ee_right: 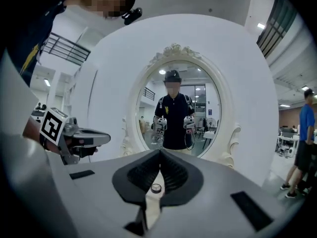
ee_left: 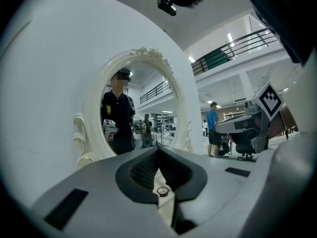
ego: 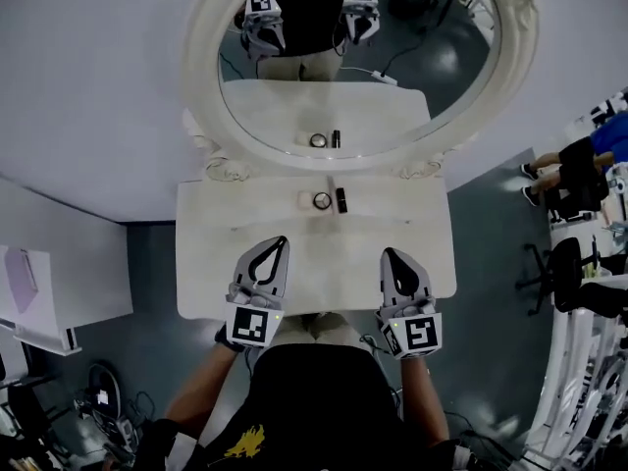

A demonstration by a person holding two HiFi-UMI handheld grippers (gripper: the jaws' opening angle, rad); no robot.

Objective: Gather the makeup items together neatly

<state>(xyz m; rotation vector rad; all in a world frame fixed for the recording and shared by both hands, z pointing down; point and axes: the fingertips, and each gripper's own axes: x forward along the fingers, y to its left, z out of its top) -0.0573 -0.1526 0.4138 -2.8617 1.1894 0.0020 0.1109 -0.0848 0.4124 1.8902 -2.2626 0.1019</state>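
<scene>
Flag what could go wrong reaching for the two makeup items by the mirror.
1. The round item and dark tube sit close side by side; going for one may knock the other, and the tube could tip or roll.
2. Both lie close under the mirror frame, so a deep reach might hit it.
3. The left gripper and right gripper are shut and empty; arriving like that would push, not grasp.
</scene>
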